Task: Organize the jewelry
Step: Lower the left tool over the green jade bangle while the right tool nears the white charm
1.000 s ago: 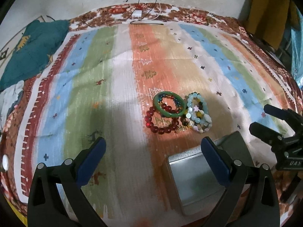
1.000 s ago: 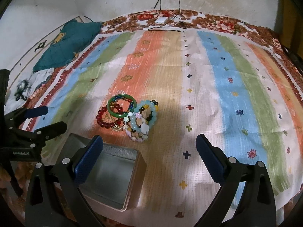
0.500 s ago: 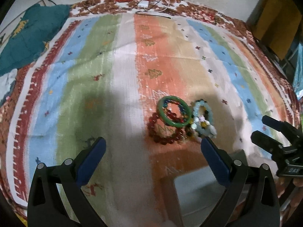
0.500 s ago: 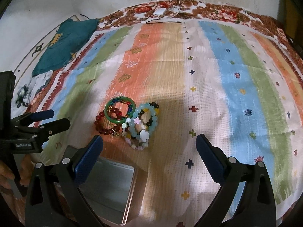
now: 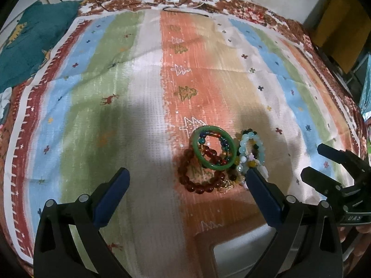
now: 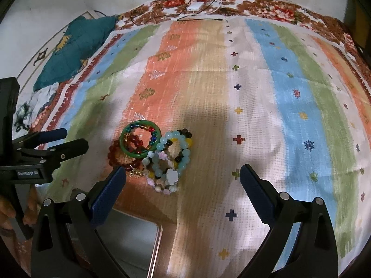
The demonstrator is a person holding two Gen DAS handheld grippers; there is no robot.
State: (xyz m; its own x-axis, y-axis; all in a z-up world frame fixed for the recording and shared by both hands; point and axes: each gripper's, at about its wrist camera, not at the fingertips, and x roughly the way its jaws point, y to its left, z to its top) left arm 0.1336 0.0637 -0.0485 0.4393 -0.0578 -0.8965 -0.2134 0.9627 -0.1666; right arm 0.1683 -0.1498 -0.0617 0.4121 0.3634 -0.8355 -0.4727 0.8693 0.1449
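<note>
A pile of bracelets lies on the striped cloth: a green bangle [image 5: 214,148] [image 6: 139,141], a dark red bead bracelet [image 5: 199,180] [image 6: 120,156], a pale blue bead bracelet [image 5: 251,148] [image 6: 176,153] and a multicoloured one inside the bangle. An open metal tin [image 5: 250,254] [image 6: 129,238] sits just in front of the pile. My left gripper [image 5: 185,197] is open and empty, just short of the pile. My right gripper [image 6: 183,194] is open and empty, with the pile just beyond its left finger.
The striped tablecloth [image 5: 116,92] covers the table. A teal cloth [image 6: 76,44] lies at the far left. A white plug and cables [image 6: 194,5] lie at the far edge. A yellow-brown object [image 5: 343,27] stands beyond the table's right side.
Both grippers have moved forward toward the bracelet pile. The tin has slid lower in both views. Both grippers stay open.
</note>
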